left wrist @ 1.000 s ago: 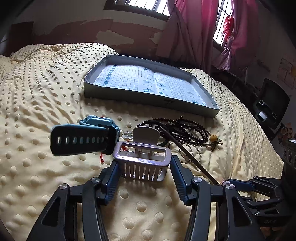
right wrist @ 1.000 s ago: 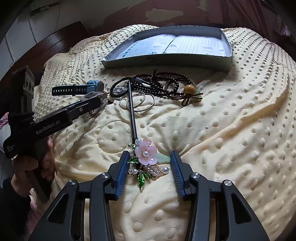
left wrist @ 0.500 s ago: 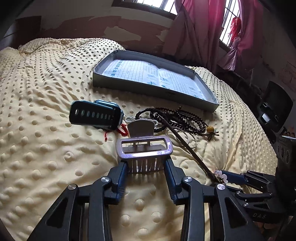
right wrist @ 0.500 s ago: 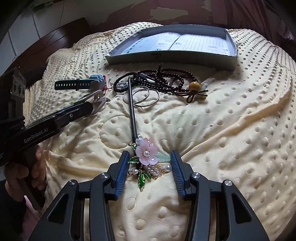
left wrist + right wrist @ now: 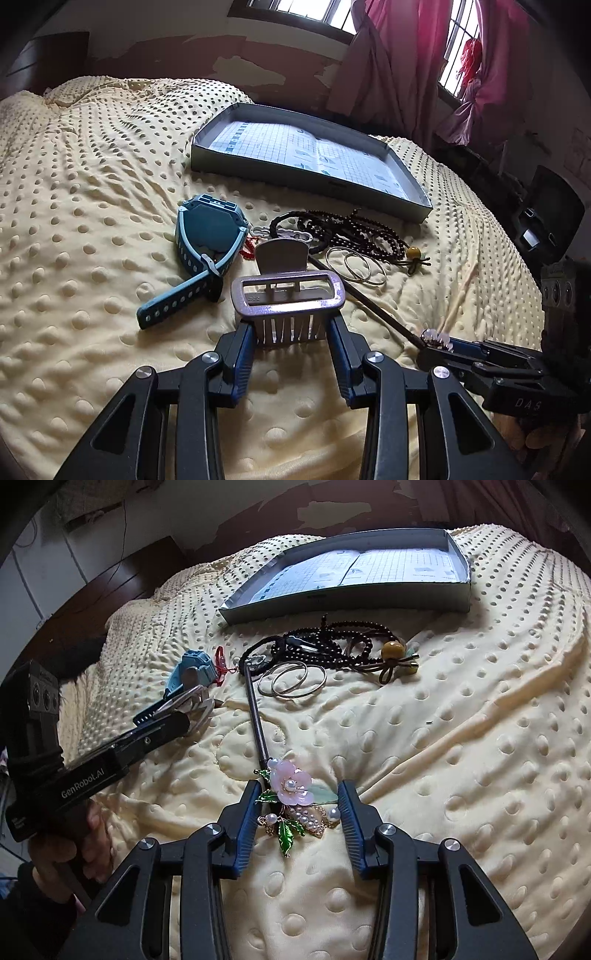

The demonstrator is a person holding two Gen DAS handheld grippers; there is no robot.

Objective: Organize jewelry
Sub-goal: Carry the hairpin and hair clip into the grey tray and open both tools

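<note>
My left gripper (image 5: 291, 334) is shut on a silver claw hair clip (image 5: 288, 299), held just above the yellow dotted blanket; from the right wrist view the clip (image 5: 197, 701) sticks out of it. My right gripper (image 5: 295, 805) is shut on the pink flower head of a long hairpin (image 5: 290, 786), whose dark stick (image 5: 256, 720) runs toward the jewelry pile. A blue watch (image 5: 210, 232) lies left of the clip. Dark bead strands (image 5: 351, 232) and thin bangles (image 5: 364, 269) lie in front of the grey tray (image 5: 306, 182), which holds only a grid sheet.
The yellow blanket (image 5: 92, 177) covers the bed, with open space left and right of the pile. A hand (image 5: 66, 853) grips the left tool's handle. Red curtains (image 5: 399, 55) and a dark chair (image 5: 546, 214) stand beyond the bed's right side.
The left jaws closed in on the hair clip and pulled it back from the pile. The blue watch tipped over and now lies flat. The right gripper kept its hold on the hairpin.
</note>
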